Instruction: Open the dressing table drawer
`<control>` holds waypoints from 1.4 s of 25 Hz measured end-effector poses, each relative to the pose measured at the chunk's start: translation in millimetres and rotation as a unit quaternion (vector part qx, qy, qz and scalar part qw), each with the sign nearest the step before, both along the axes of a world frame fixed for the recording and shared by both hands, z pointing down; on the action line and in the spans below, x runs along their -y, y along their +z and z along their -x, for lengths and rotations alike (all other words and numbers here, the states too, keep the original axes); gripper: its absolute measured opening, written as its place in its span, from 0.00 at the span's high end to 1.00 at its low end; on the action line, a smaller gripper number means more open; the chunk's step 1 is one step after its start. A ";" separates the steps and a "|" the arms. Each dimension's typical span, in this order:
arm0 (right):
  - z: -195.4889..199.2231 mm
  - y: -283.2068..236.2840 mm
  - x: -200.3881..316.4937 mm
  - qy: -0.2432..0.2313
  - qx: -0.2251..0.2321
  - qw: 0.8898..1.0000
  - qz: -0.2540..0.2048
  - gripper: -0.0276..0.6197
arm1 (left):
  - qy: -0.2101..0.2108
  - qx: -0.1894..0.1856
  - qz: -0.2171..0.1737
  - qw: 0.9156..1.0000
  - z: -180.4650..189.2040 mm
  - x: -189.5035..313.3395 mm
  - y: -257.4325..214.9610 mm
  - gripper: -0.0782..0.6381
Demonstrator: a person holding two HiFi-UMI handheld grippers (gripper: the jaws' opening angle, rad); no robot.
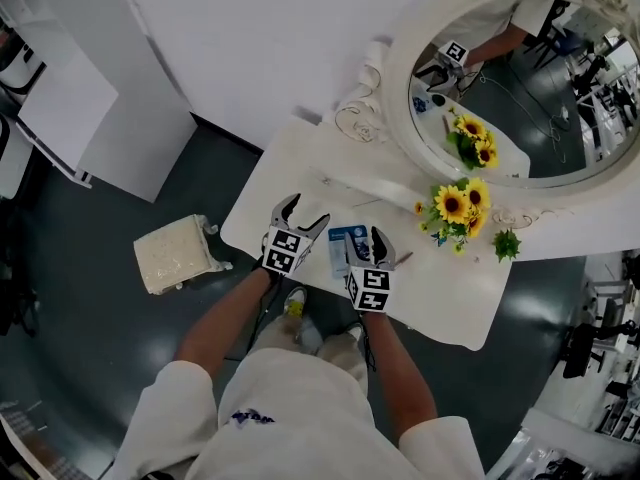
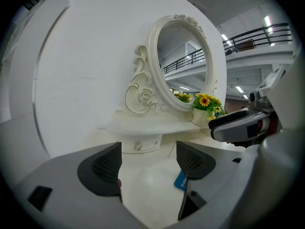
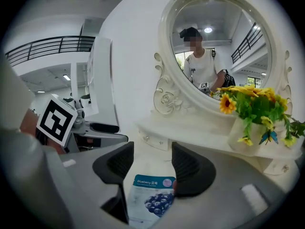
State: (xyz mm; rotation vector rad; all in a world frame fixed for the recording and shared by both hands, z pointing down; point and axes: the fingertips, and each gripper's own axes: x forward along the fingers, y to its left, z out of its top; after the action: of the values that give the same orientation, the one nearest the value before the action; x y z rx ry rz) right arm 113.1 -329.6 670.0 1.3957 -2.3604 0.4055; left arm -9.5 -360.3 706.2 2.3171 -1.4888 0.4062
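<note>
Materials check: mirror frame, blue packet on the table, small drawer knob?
Mirror frame: cream-painted carved wood or moulded resin, satin; scrollwork, no grain visible.
Packet: thin glossy printed plastic or foil film; lies flat, sheen.
Drawer knob: likely metal or glass; small bright glint, too small to be sure.

Both bare forearms (image 1: 228, 316) reach forward side by side. The left gripper (image 1: 298, 216) and the right gripper (image 1: 367, 248) point ahead, tilted slightly down, each with jaws apart, gripping nothing.
</note>
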 end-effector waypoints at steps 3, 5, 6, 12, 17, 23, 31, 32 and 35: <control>5.1 4.9 7.3 -0.002 0.000 1.000 0.002 0.57 | 0.017 0.014 0.008 1.000 -3.8 6.2 10.7 0.39; 7.8 10.4 12.2 0.002 0.002 1.000 0.007 0.57 | 0.019 0.018 0.014 1.000 -2.9 12.5 18.4 0.40; 8.2 13.5 14.4 0.005 0.001 1.000 0.009 0.57 | 0.018 0.016 0.017 1.000 -2.9 16.3 22.0 0.40; 14.1 29.0 28.0 0.016 -0.007 1.000 0.021 0.60 | 0.010 0.003 0.023 1.000 -5.6 41.7 38.2 0.41; 18.0 32.8 37.8 0.019 -0.011 0.999 0.023 0.63 | 0.007 0.000 0.024 1.000 -9.6 60.8 43.6 0.43; 19.8 36.0 42.5 0.026 -0.011 0.999 0.029 0.65 | 0.002 0.001 0.032 0.999 -11.4 76.8 49.9 0.50; 18.7 32.8 46.1 0.032 -0.011 0.999 0.027 0.69 | -0.008 0.004 0.054 0.998 -14.8 86.2 65.2 0.56; 17.8 32.8 46.2 0.033 -0.011 0.999 0.028 0.69 | -0.009 0.005 0.056 0.998 -15.4 87.0 66.9 0.57; 15.2 33.7 45.5 0.039 -0.011 0.999 0.030 0.70 | -0.013 0.006 0.064 0.998 -16.6 88.9 70.6 0.60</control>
State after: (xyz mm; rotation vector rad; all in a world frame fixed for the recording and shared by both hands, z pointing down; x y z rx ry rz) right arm 97.9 -375.1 703.7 1.4609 -2.2628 0.4755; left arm 7.1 -449.2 776.8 2.1970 -1.4539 0.4941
